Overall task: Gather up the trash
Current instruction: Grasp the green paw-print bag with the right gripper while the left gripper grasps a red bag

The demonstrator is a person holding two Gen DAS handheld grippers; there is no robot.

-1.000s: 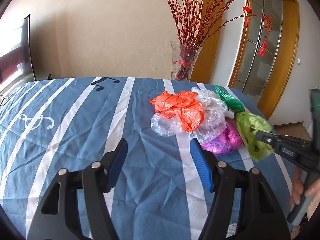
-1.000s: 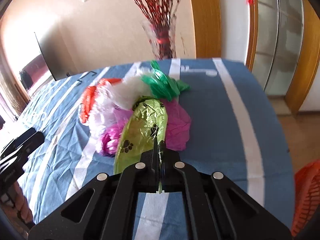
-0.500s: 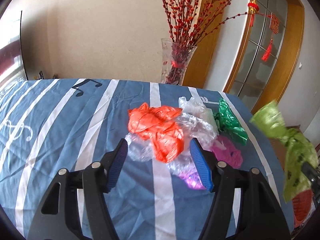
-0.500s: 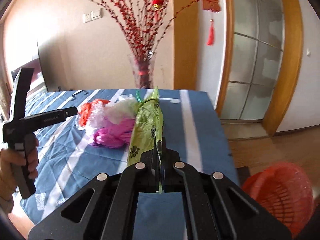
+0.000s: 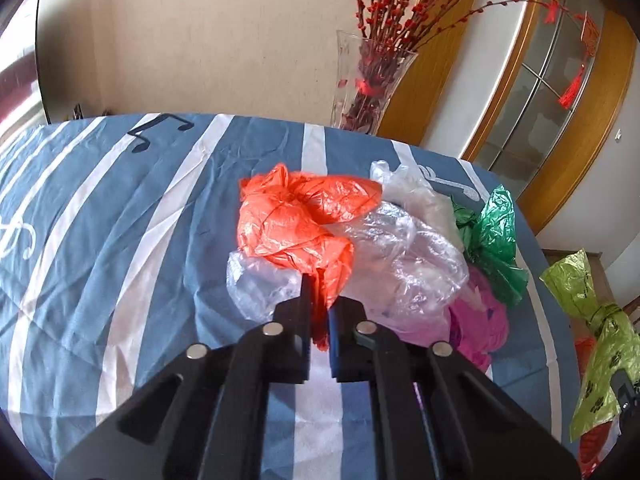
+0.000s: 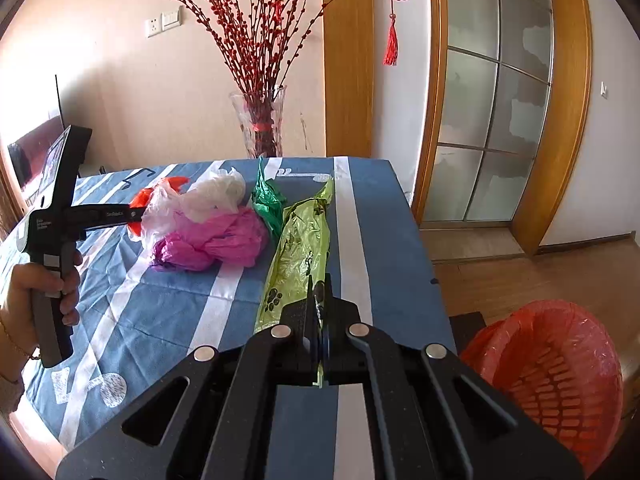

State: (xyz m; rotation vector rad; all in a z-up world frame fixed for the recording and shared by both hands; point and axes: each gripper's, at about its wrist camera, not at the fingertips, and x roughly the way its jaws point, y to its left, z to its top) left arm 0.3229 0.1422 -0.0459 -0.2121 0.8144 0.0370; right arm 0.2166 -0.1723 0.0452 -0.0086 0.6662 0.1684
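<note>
Six plastic bags (image 5: 296, 224), one basket (image 6: 552, 376), one vase (image 6: 260, 124).

A home's living room: a glass vase (image 6: 260, 124) of red berry branches stands at centre frame against a beige wall. At right, red festive hangings (image 6: 390, 8) flank a wood-framed glass door (image 6: 496, 100); a patterned blue tablecloth (image 6: 384, 208) fills the foreground.

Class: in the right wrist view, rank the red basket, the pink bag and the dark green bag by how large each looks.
1. Red basket, though it sits nearest the camera.
2. Pink bag.
3. Dark green bag, clearly smallest.
</note>
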